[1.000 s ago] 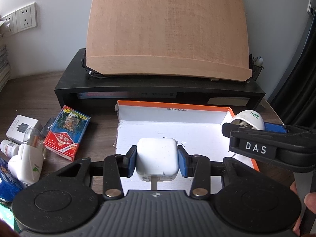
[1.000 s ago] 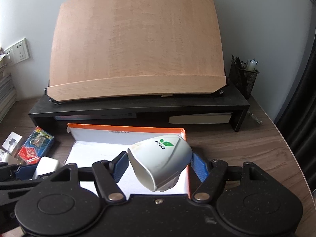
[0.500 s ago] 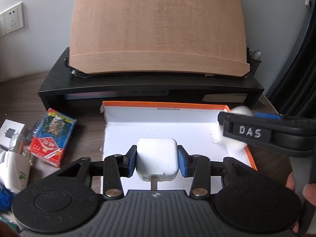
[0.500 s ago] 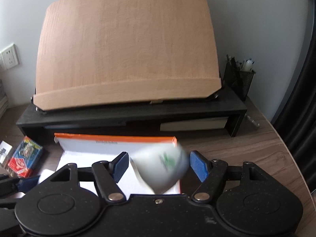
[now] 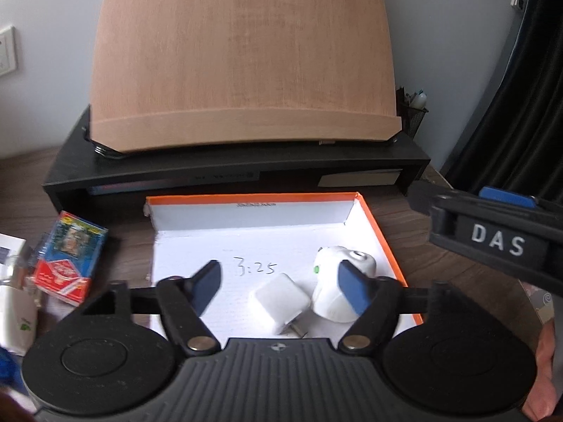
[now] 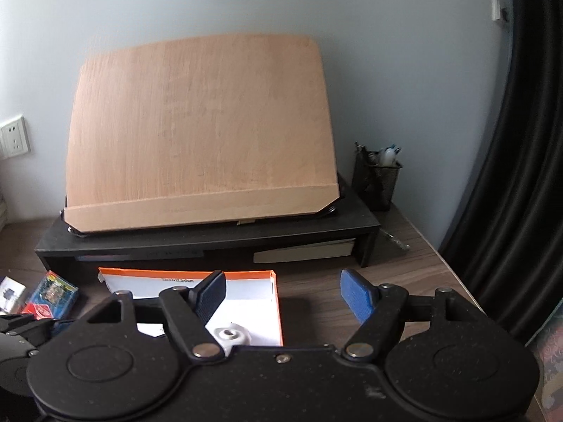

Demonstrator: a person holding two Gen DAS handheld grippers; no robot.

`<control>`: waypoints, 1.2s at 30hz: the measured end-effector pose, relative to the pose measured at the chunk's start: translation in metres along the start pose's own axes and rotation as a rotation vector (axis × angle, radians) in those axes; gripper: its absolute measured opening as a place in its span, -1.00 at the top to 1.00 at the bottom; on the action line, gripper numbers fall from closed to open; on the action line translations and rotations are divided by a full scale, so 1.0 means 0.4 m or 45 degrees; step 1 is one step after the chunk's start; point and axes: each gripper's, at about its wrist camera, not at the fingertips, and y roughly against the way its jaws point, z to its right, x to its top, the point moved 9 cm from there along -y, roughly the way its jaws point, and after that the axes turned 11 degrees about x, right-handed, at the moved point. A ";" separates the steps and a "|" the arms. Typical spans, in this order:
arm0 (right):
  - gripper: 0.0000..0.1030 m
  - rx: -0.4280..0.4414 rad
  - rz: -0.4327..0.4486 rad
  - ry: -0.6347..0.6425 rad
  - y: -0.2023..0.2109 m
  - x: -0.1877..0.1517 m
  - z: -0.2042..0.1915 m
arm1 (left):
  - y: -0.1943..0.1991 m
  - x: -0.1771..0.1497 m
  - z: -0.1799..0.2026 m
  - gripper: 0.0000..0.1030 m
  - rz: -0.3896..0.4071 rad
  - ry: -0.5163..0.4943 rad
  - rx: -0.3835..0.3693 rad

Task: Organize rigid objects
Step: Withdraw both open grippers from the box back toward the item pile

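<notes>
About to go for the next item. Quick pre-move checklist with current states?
1. Left tongs open, holding nothing: ok.
2. Right tongs open, holding nothing: ok.
3. White charger cube lying inside the orange-rimmed box: ok.
4. White rounded plug inside the box, beside the cube: ok.
5. Plug free of the left tongs' right pad: cannot tell.
6. Card pack outside the box on the left: not ok.

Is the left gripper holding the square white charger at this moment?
No, the left gripper is open, and the square white charger lies free on the floor of the orange-rimmed box.
</notes>
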 end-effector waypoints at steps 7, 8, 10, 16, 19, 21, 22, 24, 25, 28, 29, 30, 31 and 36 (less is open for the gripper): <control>-0.70 0.005 -0.006 -0.062 0.072 -0.033 -0.044 | 0.074 -0.016 -0.070 -0.86 0.004 0.002 0.068; -0.71 0.009 -0.009 -0.076 0.081 -0.041 -0.055 | 0.088 -0.021 -0.085 -0.88 0.009 0.003 0.077; -0.71 0.021 -0.015 -0.093 0.098 -0.056 -0.080 | 0.114 -0.034 -0.118 -0.94 0.014 0.004 0.103; -0.72 0.077 -0.052 -0.103 0.128 -0.103 -0.177 | 0.175 -0.087 -0.240 -0.99 0.009 0.042 0.171; -0.72 0.121 -0.082 -0.088 0.128 -0.129 -0.237 | 0.192 -0.114 -0.304 -0.99 -0.009 0.085 0.202; -0.72 0.151 -0.108 -0.071 0.128 -0.146 -0.280 | 0.208 -0.131 -0.344 -0.99 -0.014 0.111 0.223; -0.72 0.167 -0.118 -0.061 0.128 -0.156 -0.301 | 0.214 -0.140 -0.363 -0.99 -0.017 0.121 0.233; -0.72 0.198 -0.139 -0.041 0.124 -0.173 -0.344 | 0.224 -0.156 -0.399 -0.99 -0.027 0.139 0.257; -0.72 0.206 -0.150 -0.032 0.121 -0.180 -0.364 | 0.228 -0.164 -0.418 -0.99 -0.032 0.151 0.269; -0.72 0.246 -0.169 -0.007 0.115 -0.190 -0.420 | 0.240 -0.181 -0.470 -0.99 -0.042 0.188 0.298; -0.72 0.257 -0.175 -0.001 0.112 -0.192 -0.436 | 0.243 -0.184 -0.486 -0.99 -0.044 0.199 0.306; -0.72 0.268 -0.179 0.006 0.109 -0.194 -0.450 | 0.246 -0.186 -0.500 -0.99 -0.043 0.205 0.314; -0.72 0.279 -0.184 0.015 0.108 -0.198 -0.466 | 0.249 -0.188 -0.512 -0.99 -0.042 0.212 0.323; -0.72 0.308 -0.207 0.036 0.096 -0.212 -0.527 | 0.254 -0.204 -0.564 -0.99 -0.053 0.241 0.350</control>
